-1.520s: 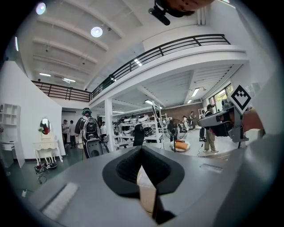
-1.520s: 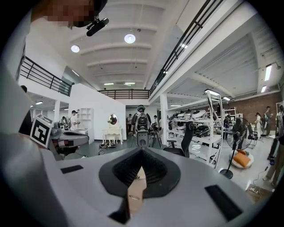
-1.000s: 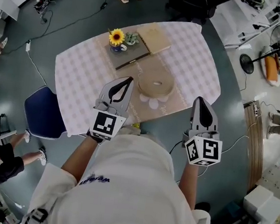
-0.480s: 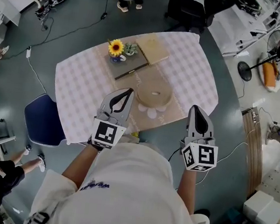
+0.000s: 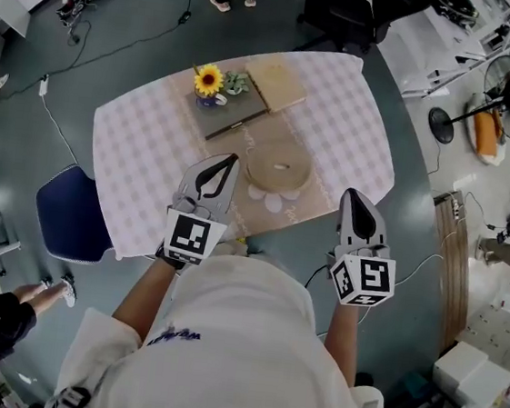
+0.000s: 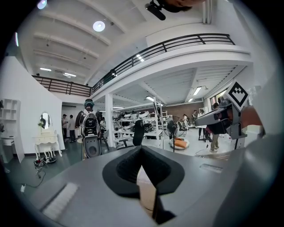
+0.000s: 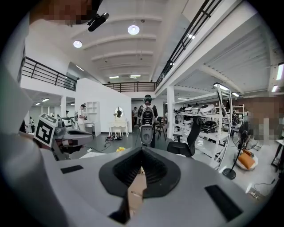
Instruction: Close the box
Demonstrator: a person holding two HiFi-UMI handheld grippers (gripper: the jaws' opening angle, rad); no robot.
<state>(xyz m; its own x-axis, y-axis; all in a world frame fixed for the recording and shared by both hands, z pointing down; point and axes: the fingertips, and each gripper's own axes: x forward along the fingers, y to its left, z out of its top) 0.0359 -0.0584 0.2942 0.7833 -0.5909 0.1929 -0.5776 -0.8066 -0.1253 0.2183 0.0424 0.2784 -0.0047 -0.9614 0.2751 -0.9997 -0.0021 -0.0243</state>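
Left gripper [image 5: 233, 158] and right gripper [image 5: 353, 194] are being held clenched, empty, short of round tan box [image 5: 278, 165]; closure is not being shown.

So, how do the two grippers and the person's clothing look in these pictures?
The left gripper and the right gripper are grey shells tapering to a point, each with a black teardrop-shaped recess. Each carries a white cube with black square markers. The person wears a white short-sleeved T-shirt with small dark lettering.
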